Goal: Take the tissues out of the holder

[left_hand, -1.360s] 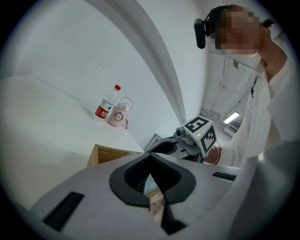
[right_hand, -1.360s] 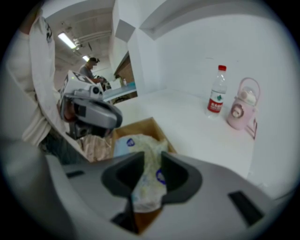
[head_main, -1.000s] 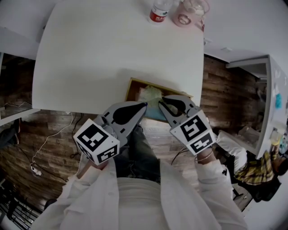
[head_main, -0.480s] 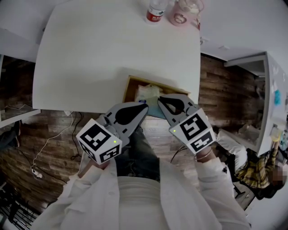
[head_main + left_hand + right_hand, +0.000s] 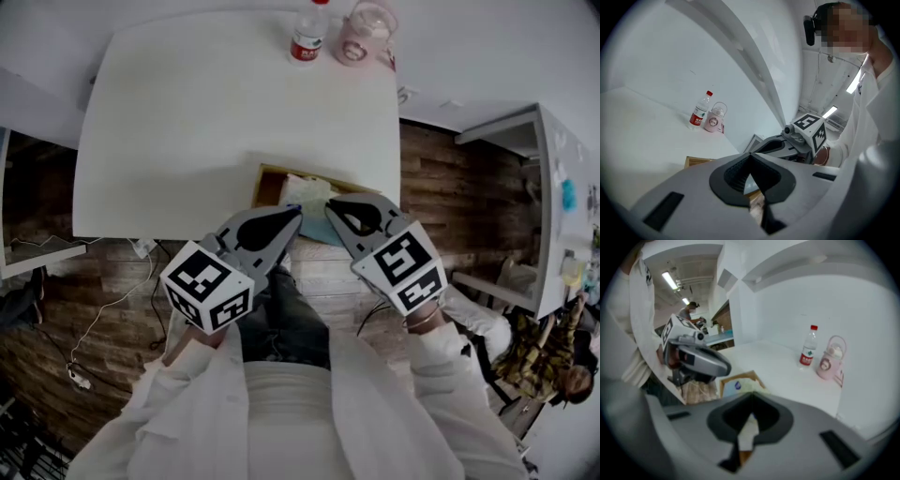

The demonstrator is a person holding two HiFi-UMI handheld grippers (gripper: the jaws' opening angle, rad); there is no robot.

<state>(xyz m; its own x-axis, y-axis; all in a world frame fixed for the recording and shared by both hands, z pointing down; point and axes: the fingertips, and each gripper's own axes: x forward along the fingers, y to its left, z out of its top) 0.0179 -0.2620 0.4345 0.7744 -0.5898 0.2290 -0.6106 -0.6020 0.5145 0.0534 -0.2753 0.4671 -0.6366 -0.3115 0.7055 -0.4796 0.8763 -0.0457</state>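
Two grey grippers with black ribbed pads. Left gripper (image 5: 296, 214) jaws together, empty. Right gripper (image 5: 328, 206) jaws pinched on one white tissue (image 5: 749, 430), above one rectangular wooden holder (image 5: 265, 178) at the white table's (image 5: 206, 112) near edge. One plastic bottle (image 5: 307, 37), one pink jug (image 5: 361, 39).

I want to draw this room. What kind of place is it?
Probably an office or workroom: a plain white table with a water bottle and pink cup, wood-look floor, and another white desk nearby, with strip lights overhead.
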